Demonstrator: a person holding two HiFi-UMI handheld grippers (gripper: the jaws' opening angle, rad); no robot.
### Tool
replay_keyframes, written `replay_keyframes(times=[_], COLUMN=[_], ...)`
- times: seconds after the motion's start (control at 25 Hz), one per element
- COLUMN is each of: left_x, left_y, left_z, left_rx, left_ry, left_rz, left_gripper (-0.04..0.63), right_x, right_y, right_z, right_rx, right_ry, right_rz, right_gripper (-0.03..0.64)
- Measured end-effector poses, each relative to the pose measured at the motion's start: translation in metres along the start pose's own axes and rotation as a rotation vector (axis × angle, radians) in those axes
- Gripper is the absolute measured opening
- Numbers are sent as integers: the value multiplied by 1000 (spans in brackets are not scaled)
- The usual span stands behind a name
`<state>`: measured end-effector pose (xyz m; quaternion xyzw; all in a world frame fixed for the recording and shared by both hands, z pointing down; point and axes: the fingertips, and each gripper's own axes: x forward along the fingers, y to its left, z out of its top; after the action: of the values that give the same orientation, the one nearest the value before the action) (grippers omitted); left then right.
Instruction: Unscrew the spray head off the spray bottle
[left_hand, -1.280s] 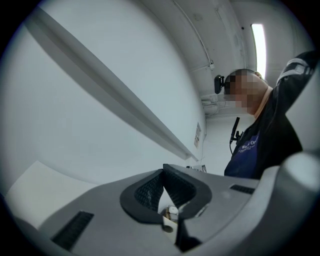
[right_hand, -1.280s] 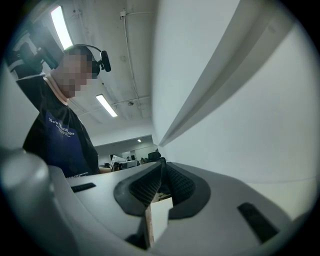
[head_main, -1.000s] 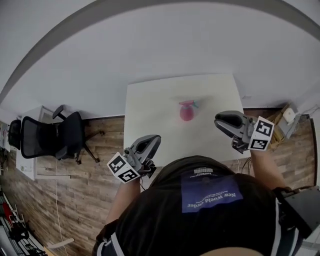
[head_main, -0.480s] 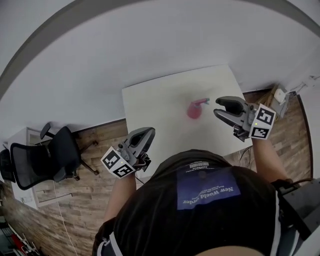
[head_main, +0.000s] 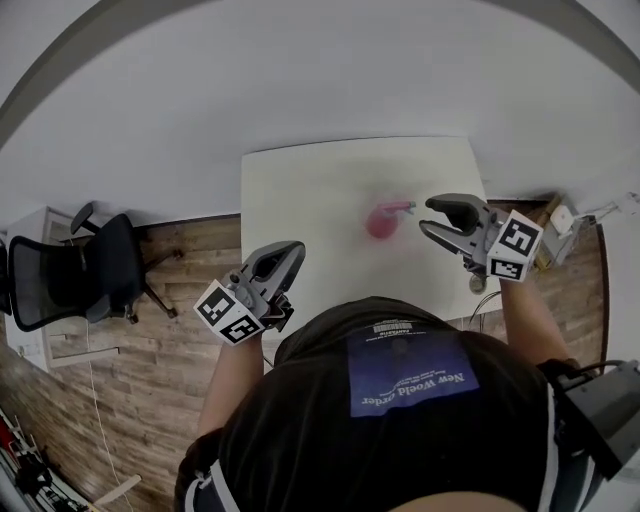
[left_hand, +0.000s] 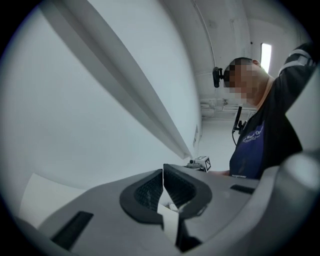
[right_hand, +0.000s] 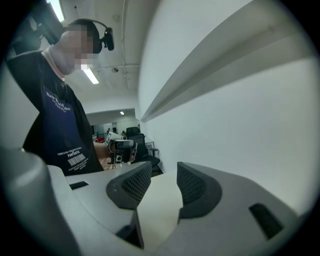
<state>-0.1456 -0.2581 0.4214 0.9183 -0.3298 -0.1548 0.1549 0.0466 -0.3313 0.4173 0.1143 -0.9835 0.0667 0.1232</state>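
Observation:
A pink spray bottle (head_main: 380, 221) with a pale spray head lies on the white table (head_main: 320, 190), blurred in the head view and out of sight in both gripper views. My right gripper (head_main: 427, 216) hovers just right of it, pointing at the spray head, not touching. Its jaws have just been opening and stand open (right_hand: 164, 176) with only the tabletop behind the gap. My left gripper (head_main: 292, 252) is shut and empty (left_hand: 163, 173) over the table's near left edge, well away from the bottle.
A black office chair (head_main: 80, 280) stands on the wooden floor (head_main: 180, 260) left of the table. Cables and small items (head_main: 560, 220) lie by the table's right side. A white wall rises behind the table. The person's torso fills the lower head view.
The right gripper has moved left toward the bottle and its jaws have opened. The left gripper has shifted a little along the table's near left edge and stays shut.

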Motion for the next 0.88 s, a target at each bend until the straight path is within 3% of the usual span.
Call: replay_keyframes(times=[0.24, 0.44, 0.72, 0.88], left_x=[11, -1, -19, -29], left_y=[-17, -13, -2, 3], left_z=[-21, -40, -43, -50], left_rx=[2, 5, 37, 27], left_ry=[-4, 13, 33, 39], left_rz=[85, 83, 75, 84], left_gripper=[3, 3, 3, 3], right_x=[18, 56, 96, 101], right_y=[-20, -23, -46, -58], right_z=[-34, -66, -130, -157], right_rx=[-176, -302, -423, -453], right_ry=[299, 602, 1007, 1143], right_rz=[119, 212, 259, 275], right_gripper=[132, 132, 132, 132])
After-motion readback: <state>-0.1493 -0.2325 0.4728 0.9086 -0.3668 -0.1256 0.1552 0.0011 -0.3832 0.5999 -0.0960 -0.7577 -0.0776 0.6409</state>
